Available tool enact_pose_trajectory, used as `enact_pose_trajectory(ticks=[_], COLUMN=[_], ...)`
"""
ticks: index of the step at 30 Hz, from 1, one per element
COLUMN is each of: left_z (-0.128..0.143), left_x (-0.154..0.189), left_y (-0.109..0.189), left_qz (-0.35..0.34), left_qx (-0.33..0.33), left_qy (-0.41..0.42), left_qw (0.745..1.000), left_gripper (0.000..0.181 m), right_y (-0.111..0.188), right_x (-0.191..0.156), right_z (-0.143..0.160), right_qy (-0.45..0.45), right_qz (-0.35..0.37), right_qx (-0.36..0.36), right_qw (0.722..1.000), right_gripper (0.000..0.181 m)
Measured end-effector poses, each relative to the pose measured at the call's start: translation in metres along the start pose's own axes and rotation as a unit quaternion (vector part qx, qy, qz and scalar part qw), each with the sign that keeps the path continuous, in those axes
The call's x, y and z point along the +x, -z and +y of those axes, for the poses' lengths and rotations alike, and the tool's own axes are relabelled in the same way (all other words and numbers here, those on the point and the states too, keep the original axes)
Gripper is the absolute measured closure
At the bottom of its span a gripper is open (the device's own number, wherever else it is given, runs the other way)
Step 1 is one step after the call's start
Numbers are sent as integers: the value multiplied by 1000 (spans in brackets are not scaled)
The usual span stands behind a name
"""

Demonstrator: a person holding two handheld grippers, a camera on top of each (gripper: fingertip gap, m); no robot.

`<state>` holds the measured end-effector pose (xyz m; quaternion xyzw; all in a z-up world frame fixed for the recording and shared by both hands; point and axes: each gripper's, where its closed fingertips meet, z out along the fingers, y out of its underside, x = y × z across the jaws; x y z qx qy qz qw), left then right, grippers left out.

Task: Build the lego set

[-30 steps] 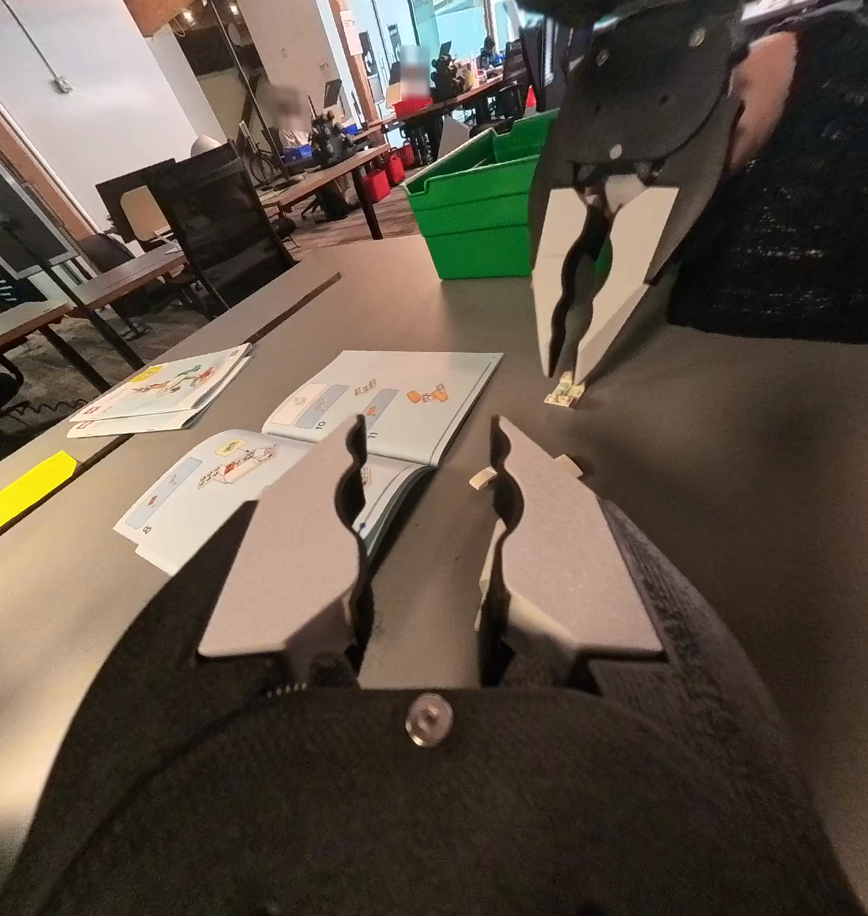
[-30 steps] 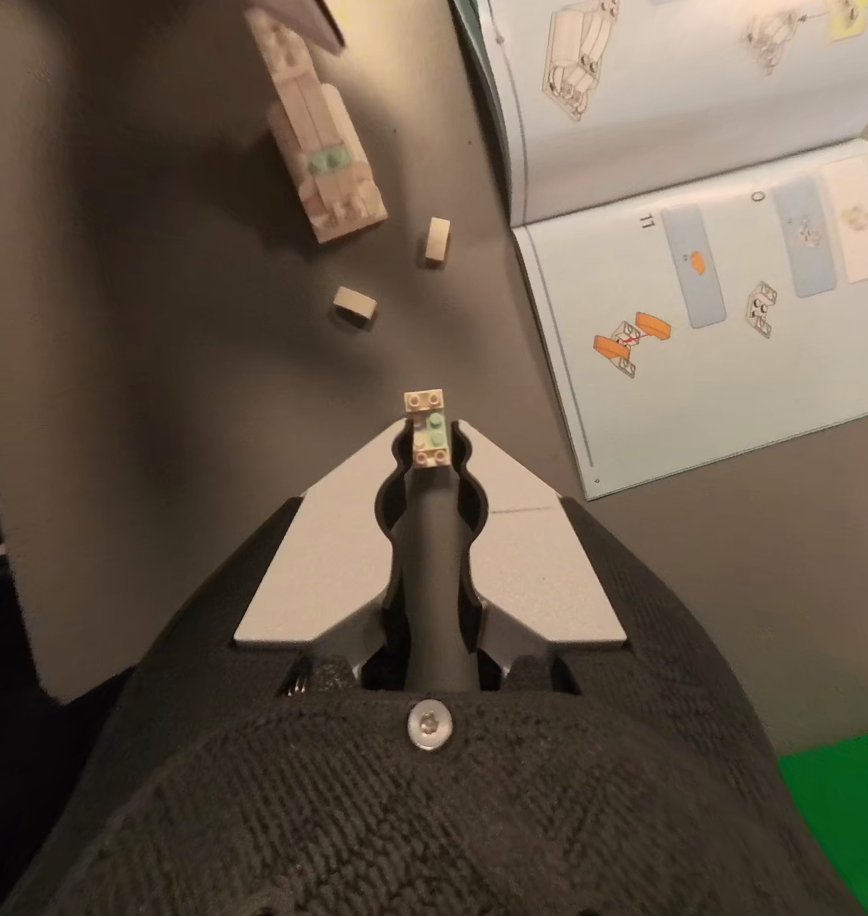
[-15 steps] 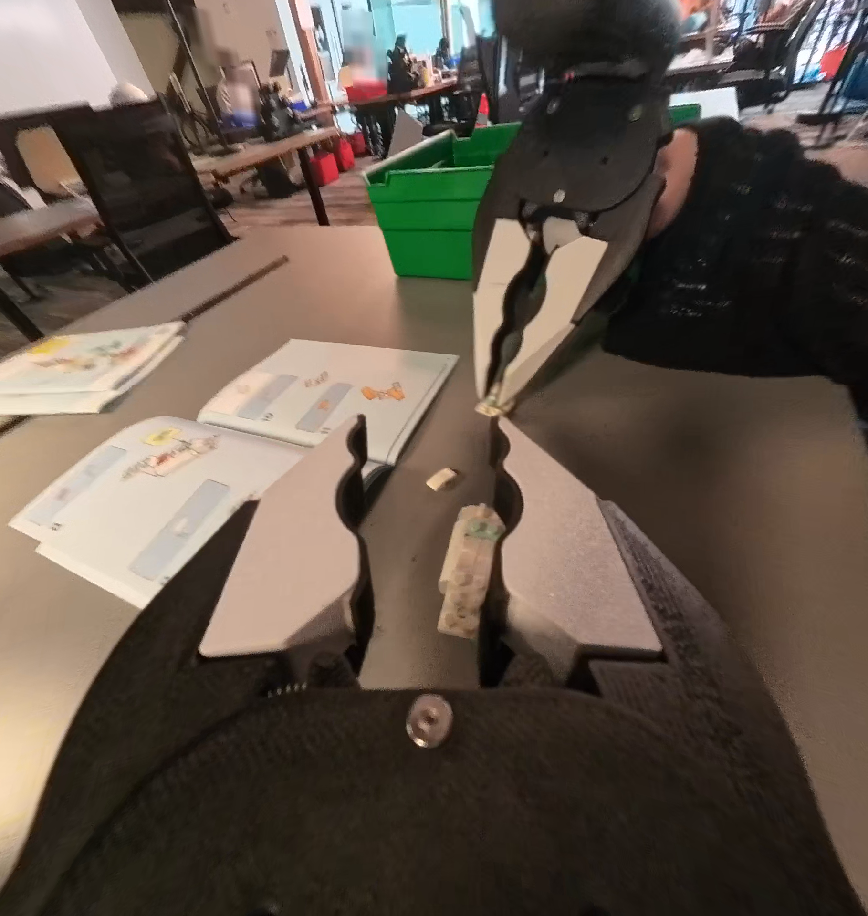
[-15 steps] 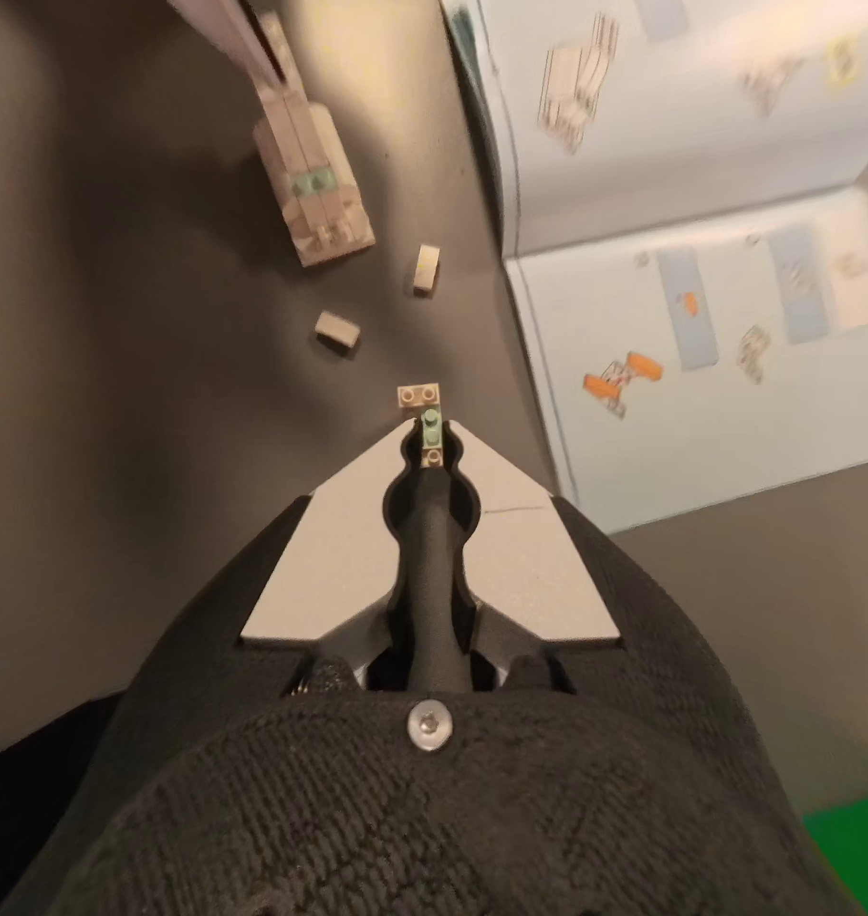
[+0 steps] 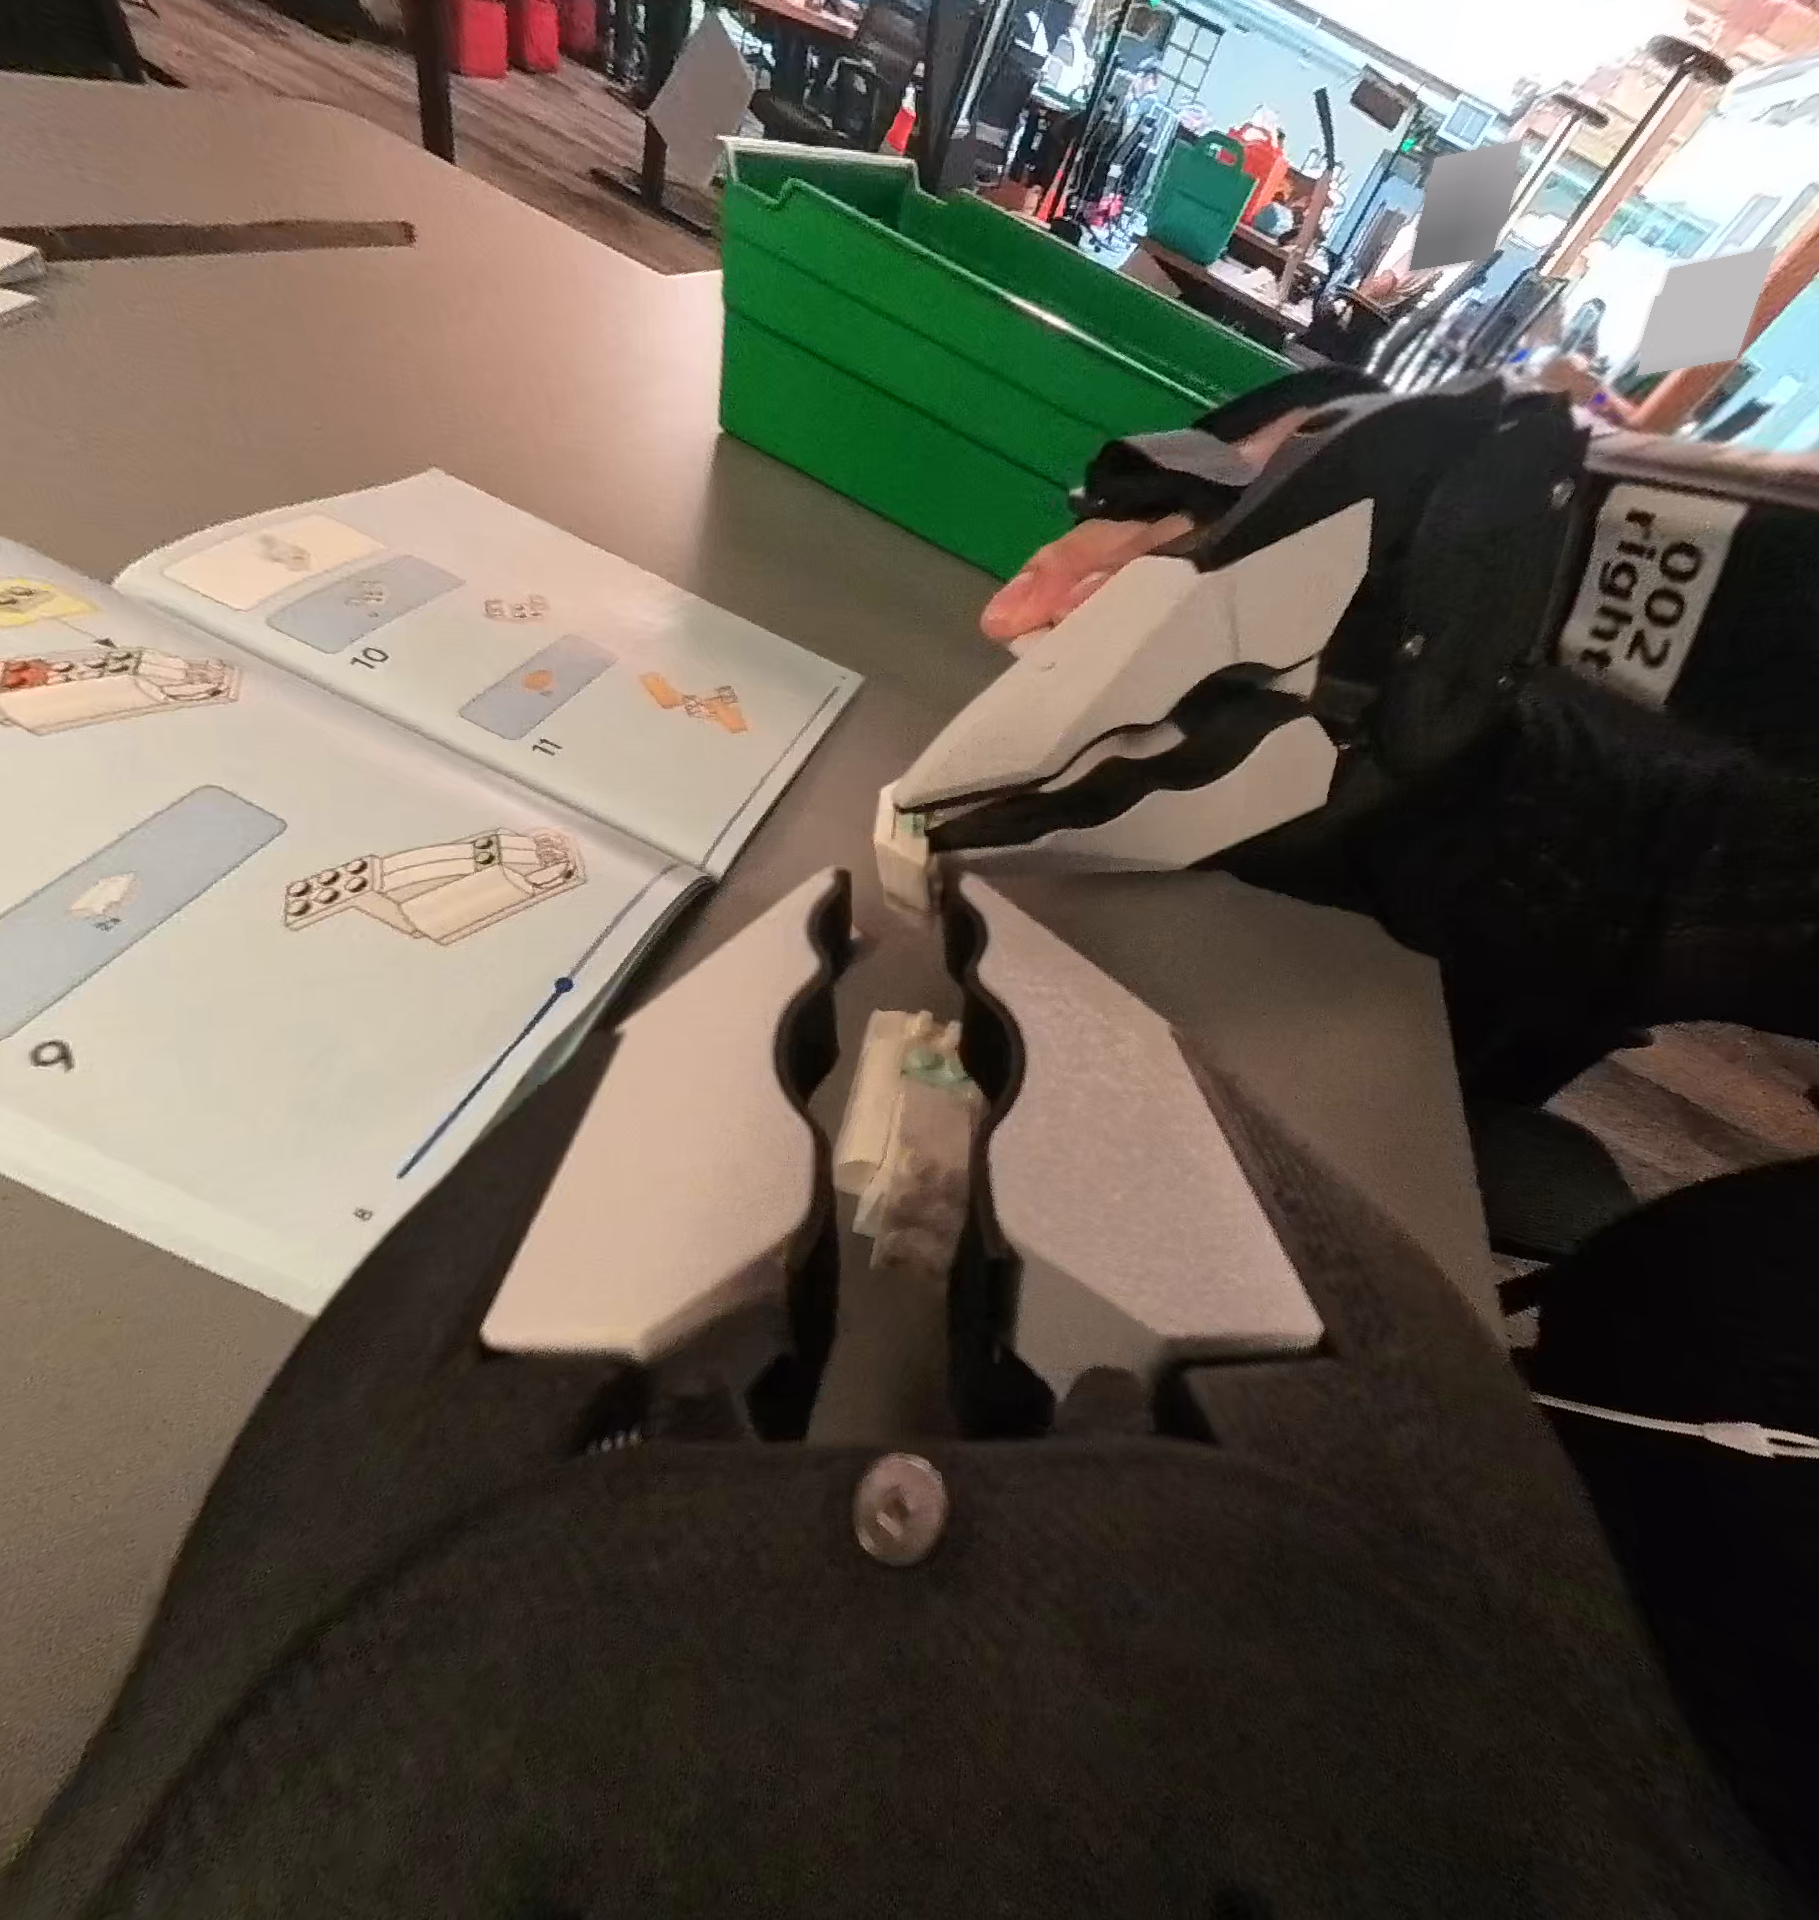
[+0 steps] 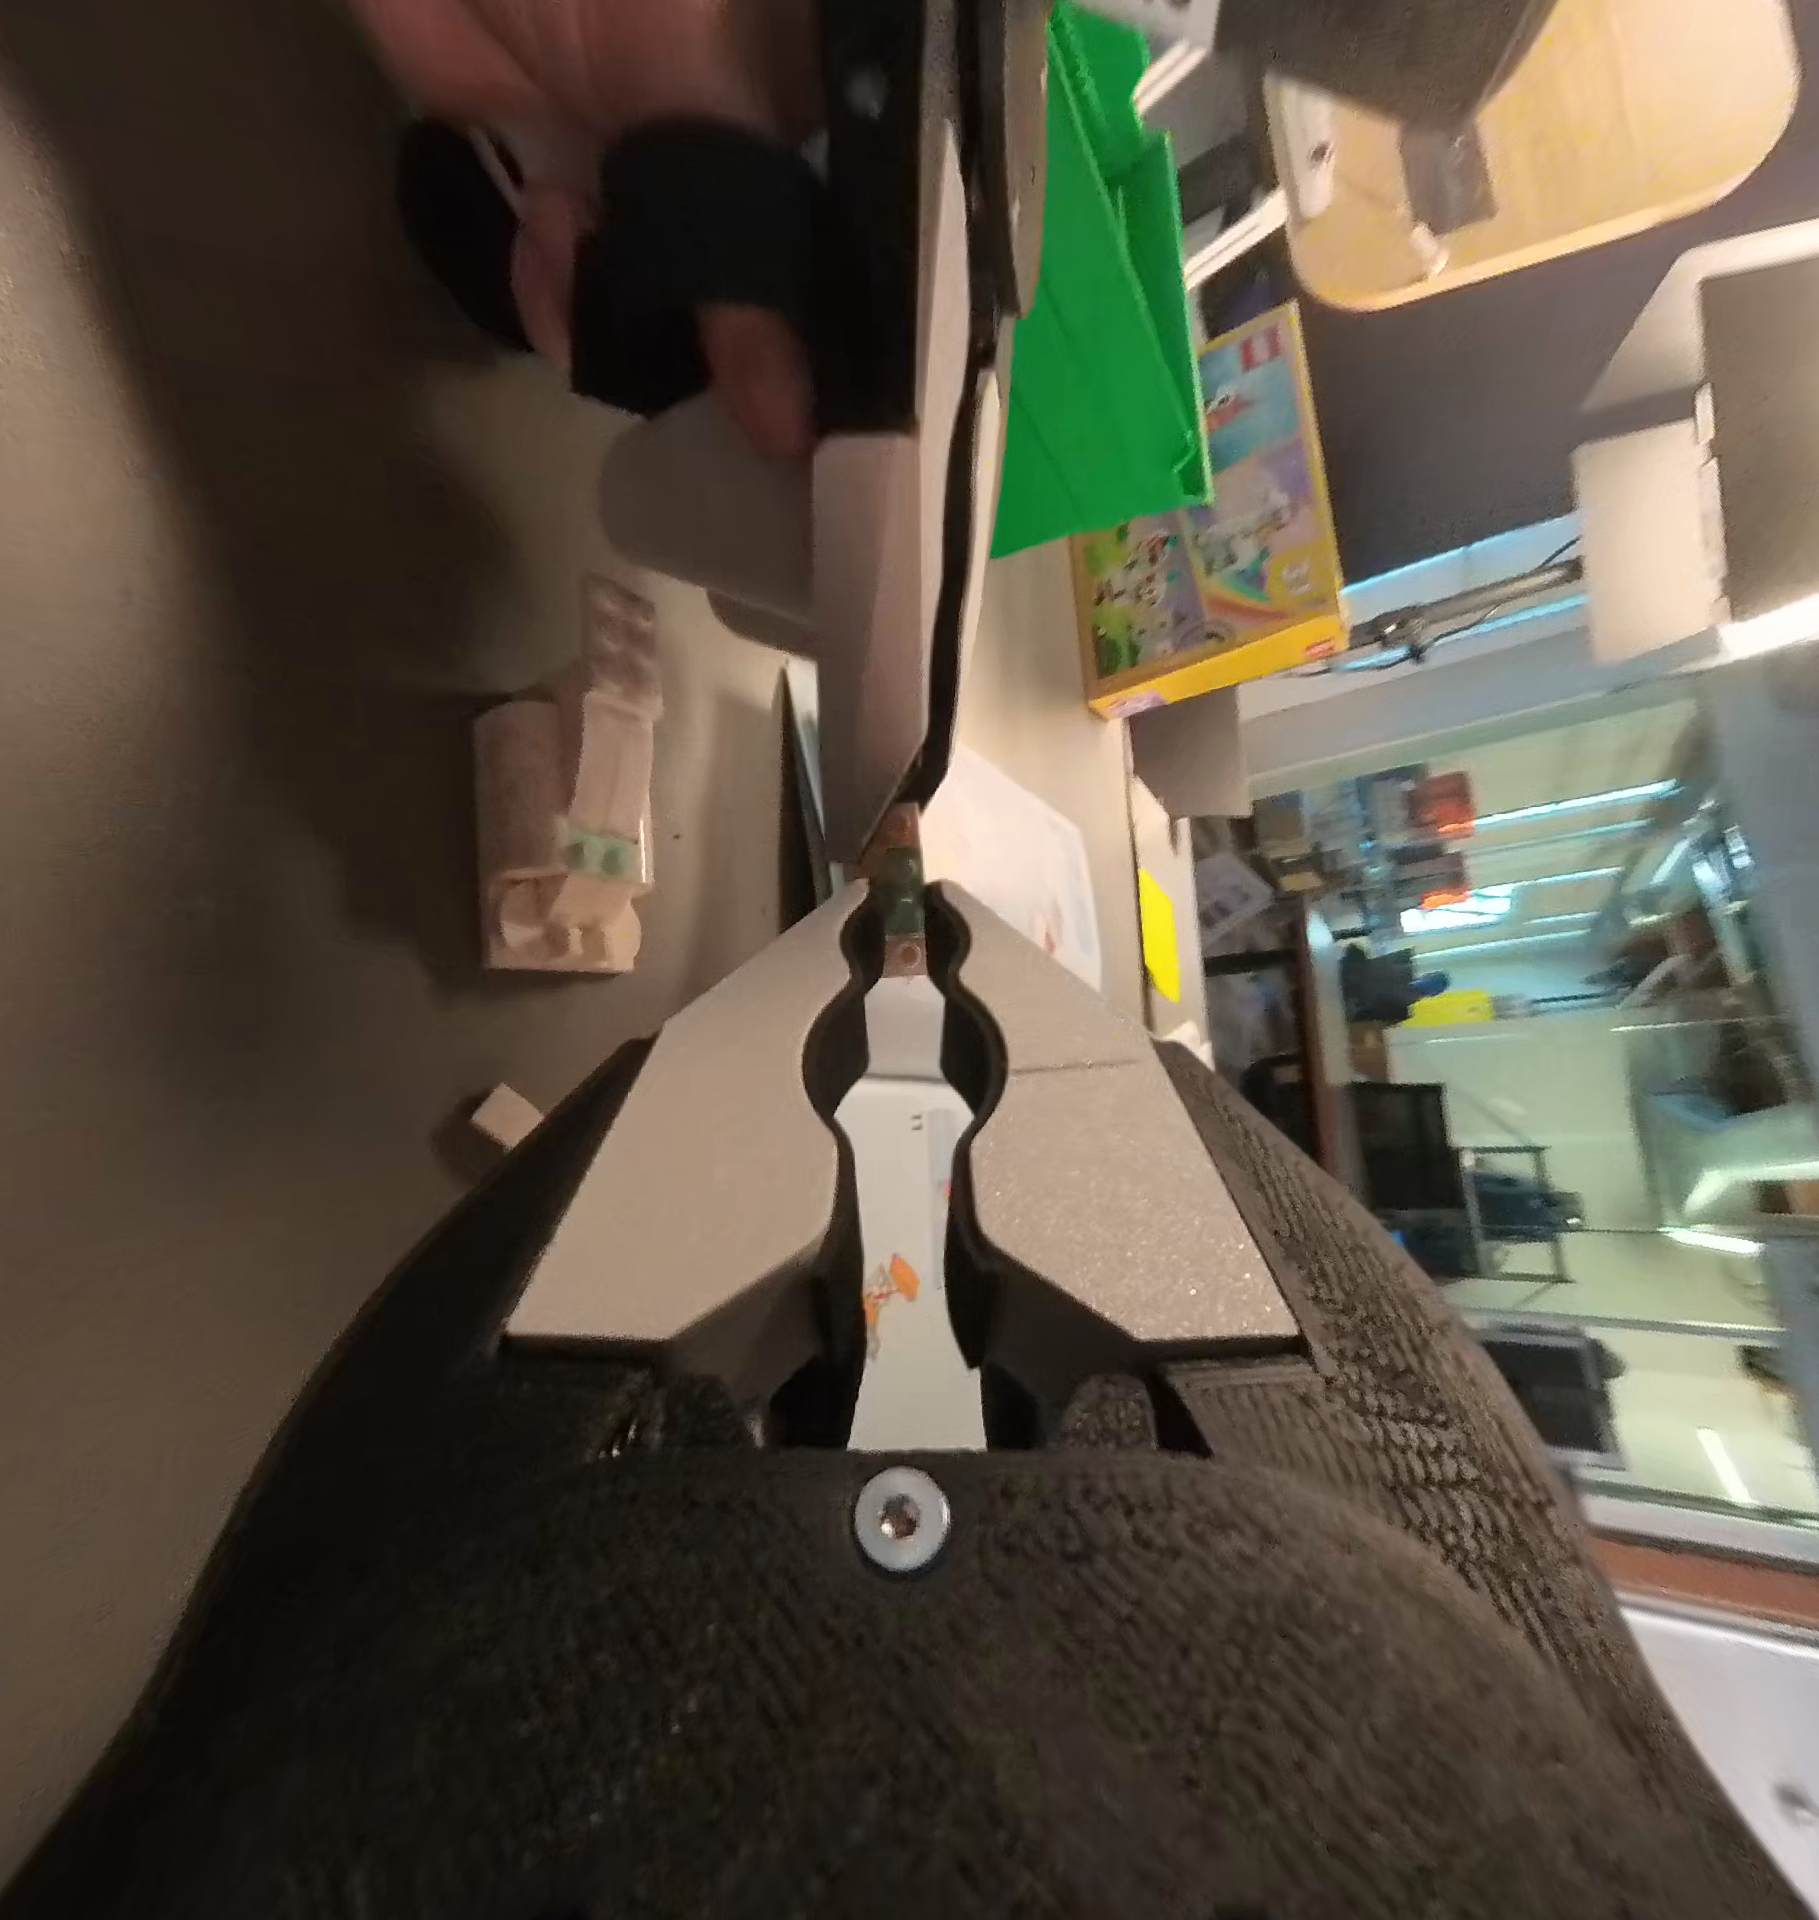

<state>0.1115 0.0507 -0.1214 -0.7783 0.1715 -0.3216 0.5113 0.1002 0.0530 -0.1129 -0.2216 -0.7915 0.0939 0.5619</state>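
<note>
- We keep the manual (image 5: 385, 831) open on the counter (image 5: 1196, 1039), left, for reference.
- Our left hand-held gripper (image 5: 897, 904) stands half-open over the model (image 5: 910, 1127) lying there, ready to steady it.
- Our right hand-held gripper (image 6: 900, 904) pinches a small piece (image 6: 902, 894), turned sideways toward the left one, likely for mating.

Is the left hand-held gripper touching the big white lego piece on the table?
Apart. The right wrist view shows the white lego build lying beside the left hand-held gripper, with bare table between them.
</note>
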Motion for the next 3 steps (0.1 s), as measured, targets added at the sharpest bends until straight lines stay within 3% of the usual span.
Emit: enact_pose_trajectory(ticks=[3], left_z=[-3], left_x=[1], left_y=[1], left_qz=[5], left_qx=[4], left_qy=[12], left_qw=[1000], left_gripper=[171], right_y=[0], right_x=[4], right_z=[-4], right_qy=[47], right_qz=[36], right_qx=[-4], right_qw=[998], right_gripper=[176])
